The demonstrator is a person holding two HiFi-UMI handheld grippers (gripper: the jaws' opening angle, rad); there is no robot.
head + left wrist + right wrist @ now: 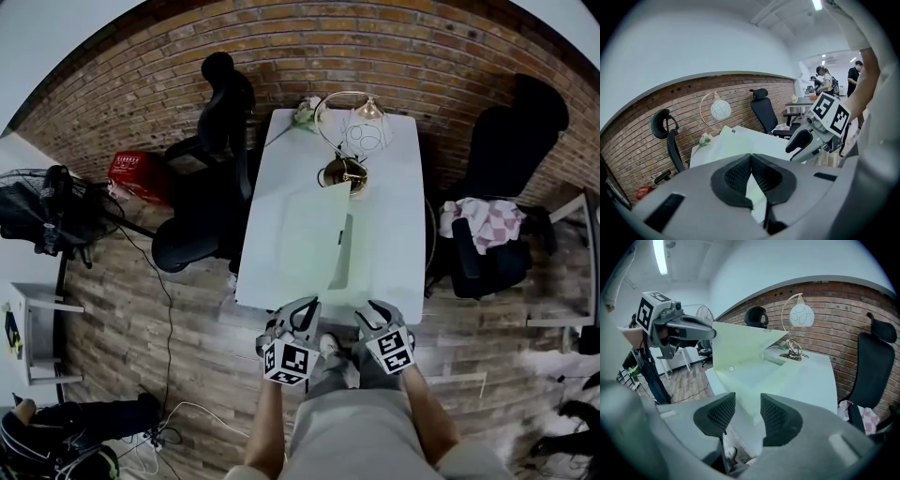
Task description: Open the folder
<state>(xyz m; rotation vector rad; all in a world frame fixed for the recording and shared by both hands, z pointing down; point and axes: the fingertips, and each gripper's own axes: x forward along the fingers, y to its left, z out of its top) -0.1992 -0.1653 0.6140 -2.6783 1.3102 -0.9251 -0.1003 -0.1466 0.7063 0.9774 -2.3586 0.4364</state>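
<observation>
A pale green folder (305,234) lies on the white table (398,234), and its cover (740,345) stands raised at a slant. My left gripper (302,305) is at the table's front edge, shut on the cover's near corner; the right gripper view shows its jaws (710,332) pinching that corner. In the left gripper view the pads (740,176) meet with a strip of green sheet (736,140) between them. My right gripper (375,309) hovers beside it at the front edge. Its jaws (743,401) stand apart, and the folder's lower leaf lies beyond the gap.
A globe desk lamp (347,141) with a brass base and a small flower bunch (305,112) sit at the table's far end. Black office chairs (220,122) flank the table; the right one (492,234) holds a checked cloth. Brick wall behind. People stand at a far desk (825,82).
</observation>
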